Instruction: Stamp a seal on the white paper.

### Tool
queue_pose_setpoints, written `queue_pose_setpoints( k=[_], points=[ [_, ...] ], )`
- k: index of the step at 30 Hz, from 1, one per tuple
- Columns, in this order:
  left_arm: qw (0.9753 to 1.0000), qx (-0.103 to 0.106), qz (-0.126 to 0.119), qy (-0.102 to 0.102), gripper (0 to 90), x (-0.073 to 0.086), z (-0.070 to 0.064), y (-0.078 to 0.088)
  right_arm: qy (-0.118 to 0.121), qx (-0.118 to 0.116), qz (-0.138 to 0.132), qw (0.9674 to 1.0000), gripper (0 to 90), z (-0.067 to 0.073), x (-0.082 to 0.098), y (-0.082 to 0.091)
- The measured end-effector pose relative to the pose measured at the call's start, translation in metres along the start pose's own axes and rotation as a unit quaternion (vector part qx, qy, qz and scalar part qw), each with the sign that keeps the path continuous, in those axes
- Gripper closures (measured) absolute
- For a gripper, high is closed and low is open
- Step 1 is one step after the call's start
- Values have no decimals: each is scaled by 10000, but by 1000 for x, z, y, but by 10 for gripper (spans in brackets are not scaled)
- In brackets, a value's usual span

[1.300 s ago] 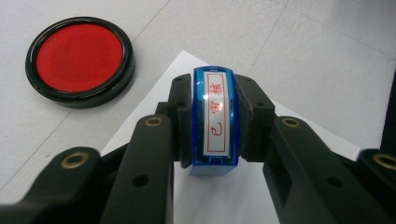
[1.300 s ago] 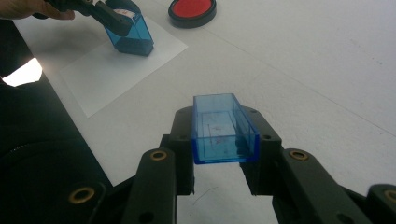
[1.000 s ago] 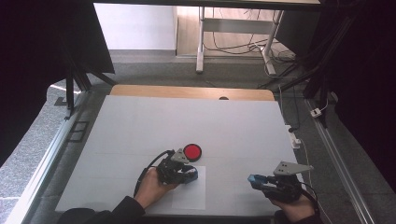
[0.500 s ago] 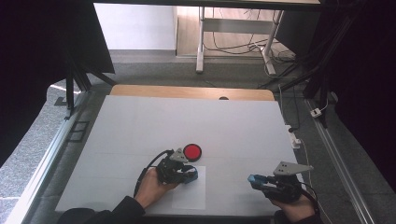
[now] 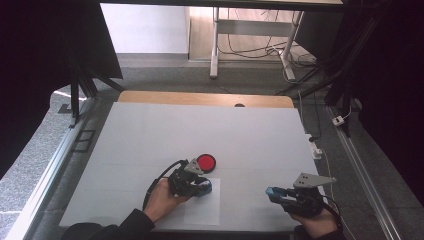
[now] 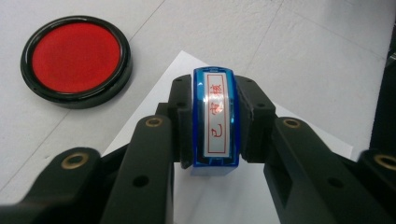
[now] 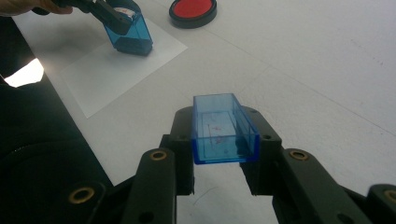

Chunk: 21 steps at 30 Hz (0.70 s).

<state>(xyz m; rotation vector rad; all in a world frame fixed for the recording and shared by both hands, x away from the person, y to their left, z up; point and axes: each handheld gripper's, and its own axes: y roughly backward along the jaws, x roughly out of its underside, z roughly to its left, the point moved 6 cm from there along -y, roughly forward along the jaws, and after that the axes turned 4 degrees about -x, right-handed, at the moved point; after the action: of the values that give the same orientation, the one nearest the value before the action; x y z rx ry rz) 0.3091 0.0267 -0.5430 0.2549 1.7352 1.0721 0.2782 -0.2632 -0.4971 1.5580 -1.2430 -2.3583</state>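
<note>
My left gripper (image 5: pixel 202 186) (image 6: pixel 215 123) is shut on a blue transparent stamp (image 6: pixel 215 122) with a white label bearing red characters; the stamp's base rests on a white sheet of paper (image 5: pixel 202 207) (image 7: pixel 119 70). A round red ink pad (image 5: pixel 206 162) (image 6: pixel 77 56) in a black rim lies just beyond the sheet. My right gripper (image 5: pixel 272 194) (image 7: pixel 224 140) is shut on an open blue transparent cap (image 7: pixel 224 128), held above the table at the lower right. In the right gripper view the stamp (image 7: pixel 132 35) and ink pad (image 7: pixel 192 11) appear farther off.
The white table top (image 5: pixel 200 130) stretches far beyond both hands. Its front edge runs just under the forearms. A wooden strip (image 5: pixel 200 98) borders the far side, and cables and table legs (image 5: pixel 215 42) stand on the floor behind it.
</note>
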Motion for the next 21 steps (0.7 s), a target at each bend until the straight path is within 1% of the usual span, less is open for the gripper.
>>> queue_pose_setpoints(
  k=[5, 8, 15, 19, 21],
  points=[
    [10000, 1, -91, -17, 703, -3, 0, 5, -7, 1, -9, 10000, 683, 0, 0, 0],
    [9998, 53, -171, 15, 703, -5, 0, 9, -4, 1, -9, 10000, 683, 0, 0, 0],
    [9994, 148, -312, 19, 702, -10, 1, 21, 2, 0, 1, 10000, 683, 0, 0, 0],
    [9989, 216, -414, 68, 702, -12, 2, 27, 3, 4, -3, 10000, 683, 0, 0, 0],
    [9986, 231, -464, 53, 702, -13, 3, 32, -2, 3, -17, 10000, 683, 0, 0, 0]
  ],
)
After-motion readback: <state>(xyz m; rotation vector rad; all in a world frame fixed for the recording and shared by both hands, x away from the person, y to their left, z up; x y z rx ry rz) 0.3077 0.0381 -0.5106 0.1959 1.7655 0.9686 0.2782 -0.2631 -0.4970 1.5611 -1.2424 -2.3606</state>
